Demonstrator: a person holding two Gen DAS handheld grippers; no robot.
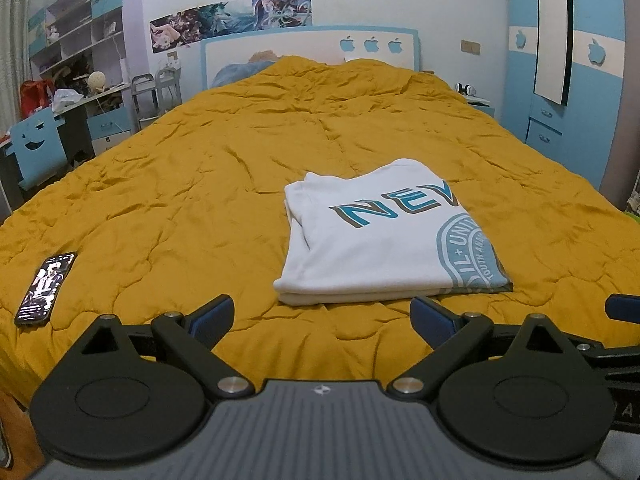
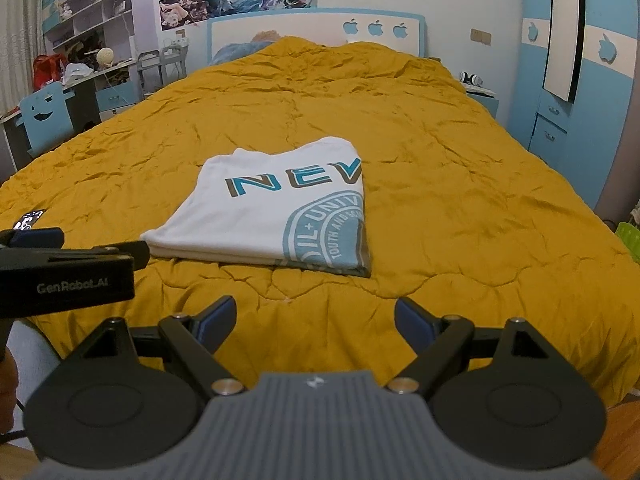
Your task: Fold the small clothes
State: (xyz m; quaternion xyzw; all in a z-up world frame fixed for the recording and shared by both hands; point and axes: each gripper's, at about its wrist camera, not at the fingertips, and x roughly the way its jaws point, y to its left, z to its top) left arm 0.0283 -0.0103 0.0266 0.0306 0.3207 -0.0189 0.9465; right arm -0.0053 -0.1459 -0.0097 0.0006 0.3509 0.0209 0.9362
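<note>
The left gripper is hovering over the near edge of the bed with its blue-padded black fingers spread wide and released, gripping nothing. The right gripper is doing the same beside it — fingers splayed apart, nothing between them. In the right wrist view the left gripper's black body is showing at the left edge, level with the near-left corner of the garment but apart from it.

Just beyond both pairs of fingers, the white folded T-shirt with teal "NEV" lettering and a teal round seal print is lying flat on the mustard-yellow quilted bedspread, near the bed's near edge and roughly midway across it. Its layers are stacked in a neat rectangle, with the folded edge facing the grippers.

A black smartphone with a lit screen is resting on the bedspread near the bed's near-left corner, well apart from the shirt. At the far end, a white headboard with blue apple cut-outs is standing against the wall — a blue-and-white wardrobe is rising past the bed's right edge.
</note>
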